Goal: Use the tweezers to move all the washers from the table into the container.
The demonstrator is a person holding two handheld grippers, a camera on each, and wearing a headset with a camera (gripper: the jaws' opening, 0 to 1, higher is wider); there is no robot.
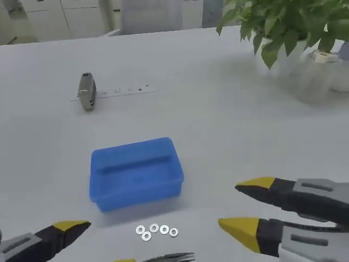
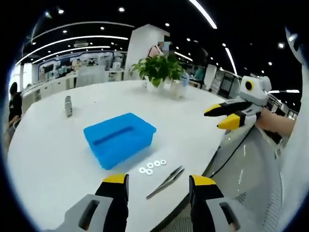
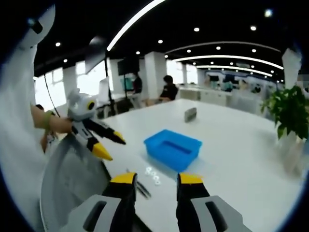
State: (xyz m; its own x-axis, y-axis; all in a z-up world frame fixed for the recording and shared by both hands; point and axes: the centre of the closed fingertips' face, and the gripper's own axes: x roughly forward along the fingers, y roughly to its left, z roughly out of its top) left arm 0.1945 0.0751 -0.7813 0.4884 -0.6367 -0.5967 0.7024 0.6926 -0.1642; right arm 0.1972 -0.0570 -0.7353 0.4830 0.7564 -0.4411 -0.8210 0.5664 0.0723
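A blue rectangular container (image 1: 136,172) (image 2: 119,137) (image 3: 173,149) stands on the white table. Several small silver washers (image 1: 157,231) (image 2: 152,166) (image 3: 153,175) lie in a cluster just in front of it. Metal tweezers (image 1: 172,256) (image 2: 166,181) (image 3: 140,186) rest on the table near its front edge, below the washers. My left gripper (image 1: 101,243) (image 2: 159,181) is open, low at the left, holding nothing. To the right of the washers my right gripper (image 1: 232,205) (image 3: 157,179) hovers open, its jaws apart and bare.
A small grey metal object (image 1: 86,91) stands on a pale strip at the far left of the table. A potted green plant (image 1: 294,27) sits at the far right. The table's rounded front edge (image 2: 212,159) runs close behind the tweezers.
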